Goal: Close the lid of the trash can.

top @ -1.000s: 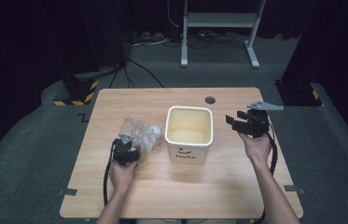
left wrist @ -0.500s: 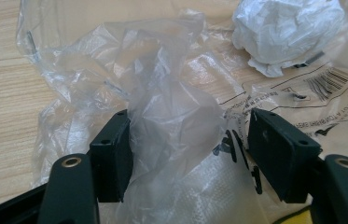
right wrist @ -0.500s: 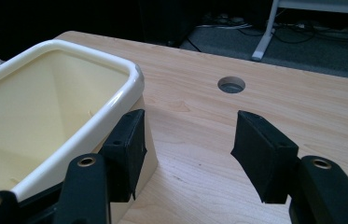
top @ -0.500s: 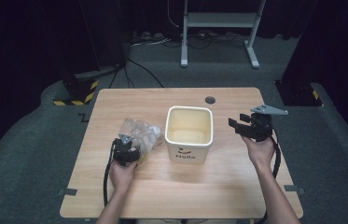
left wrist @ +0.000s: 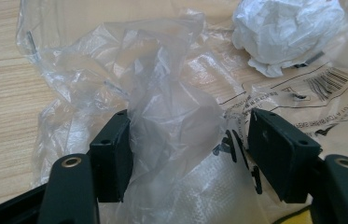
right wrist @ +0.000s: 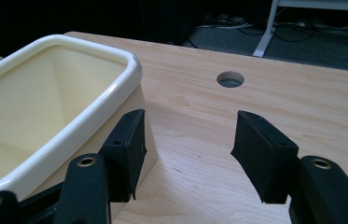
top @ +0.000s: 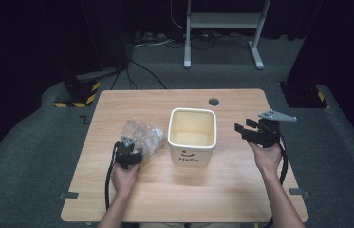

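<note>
1. Left hand (top: 126, 176) comes up from the near edge of the light wooden table (top: 165, 199), its forearm running straight in and the left gripper (top: 128, 153) pointing away from the person into the crumpled clear plastic bag (top: 142, 137).
2. In the left gripper view the black jaws stand well apart with a ridge of that clear plastic bag (left wrist: 162, 116) rising between them; one pad sits against the film, the other stands off it, so there is no squeeze on it.
3. Right hand (top: 265, 156) is out on the table's right side, with the right gripper (top: 253, 133) held above the wood and aimed across at the cream square plastic bin with a "Hello" print (top: 192, 137).
4. The right gripper view shows its jaws wide with bare wood between them, and the rim of the bin (right wrist: 69, 135) just beside one jaw.
5. Hard to read: the bag's contents blur together from above; close up there is a white crumpled wad (left wrist: 288, 32) and a printed label with a barcode (left wrist: 330, 81), its text too small to make out.
6. The bin's floor is cut off in the right gripper view.
7. The bag lies just left of the bin, touching or nearly so.
8. There is open tabletop in front of the bin and behind it, as far as the round cable hole (top: 213, 101) near the far edge.
</note>
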